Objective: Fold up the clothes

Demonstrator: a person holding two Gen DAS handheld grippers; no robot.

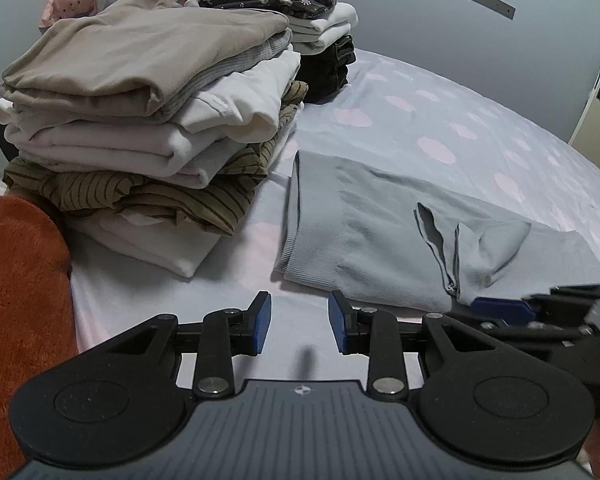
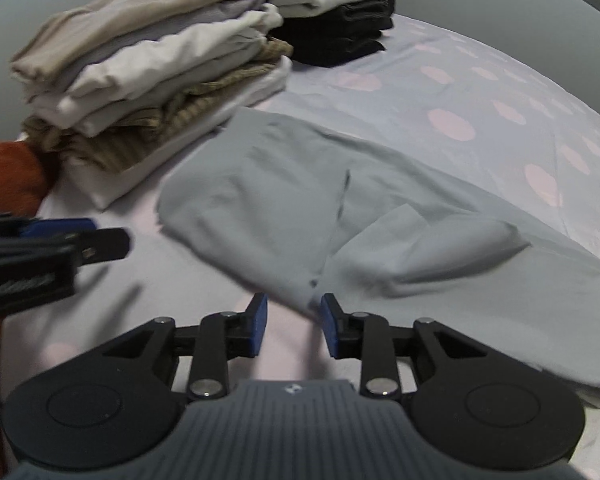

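Note:
A grey ribbed garment [image 1: 364,236] lies flat on the bed, partly folded, with a bunched flap [image 1: 484,252] near its near right corner. It also shows in the right wrist view [image 2: 284,200]. My left gripper [image 1: 299,322] is open and empty, just short of the garment's near edge. My right gripper [image 2: 292,322] is open, its fingertips at the garment's near corner, nothing held. The right gripper appears in the left wrist view [image 1: 500,306] beside the flap. The left gripper appears in the right wrist view [image 2: 60,240] at the left.
A tall stack of folded clothes [image 1: 140,112] stands to the left of the garment. A second stack [image 1: 324,36] with dark and white items stands behind it. An orange fabric [image 1: 20,300] is at the near left. The bed sheet [image 1: 440,120] has pink dots.

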